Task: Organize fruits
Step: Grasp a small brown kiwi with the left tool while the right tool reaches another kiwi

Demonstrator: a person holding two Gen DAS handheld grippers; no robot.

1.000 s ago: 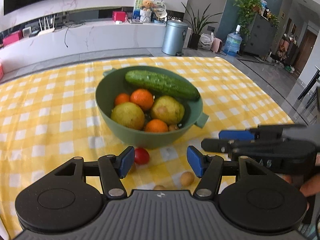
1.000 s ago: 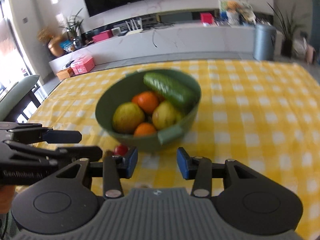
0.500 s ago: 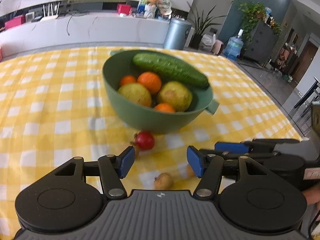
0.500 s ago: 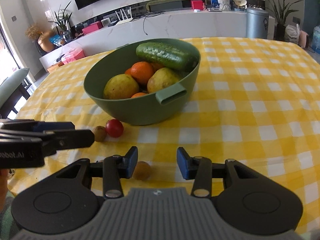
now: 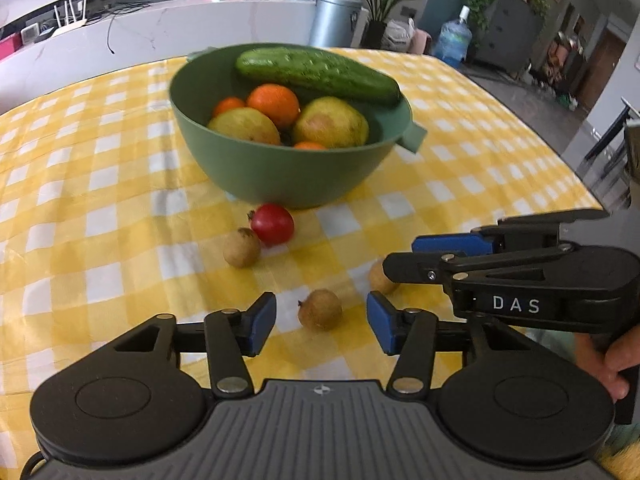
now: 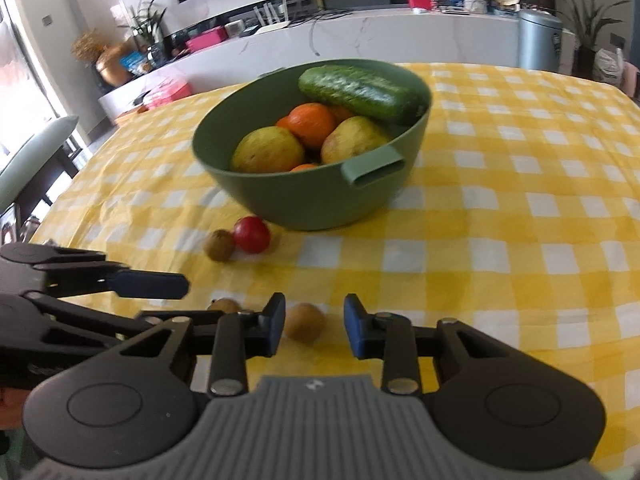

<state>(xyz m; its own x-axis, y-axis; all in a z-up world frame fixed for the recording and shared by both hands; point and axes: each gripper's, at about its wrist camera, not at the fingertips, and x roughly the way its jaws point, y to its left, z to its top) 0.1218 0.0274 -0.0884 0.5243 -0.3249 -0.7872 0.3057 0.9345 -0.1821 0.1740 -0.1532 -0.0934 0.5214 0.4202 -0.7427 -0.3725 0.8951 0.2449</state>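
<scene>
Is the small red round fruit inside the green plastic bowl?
No, the small red round fruit lies on the yellow checked tablecloth, just outside the green plastic bowl.

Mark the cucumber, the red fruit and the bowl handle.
cucumber (image 5: 316, 70): left wrist view, middle of its skin.
red fruit (image 5: 273, 224): left wrist view, centre of its front.
bowl handle (image 6: 374, 168): right wrist view, its outer face.
</scene>
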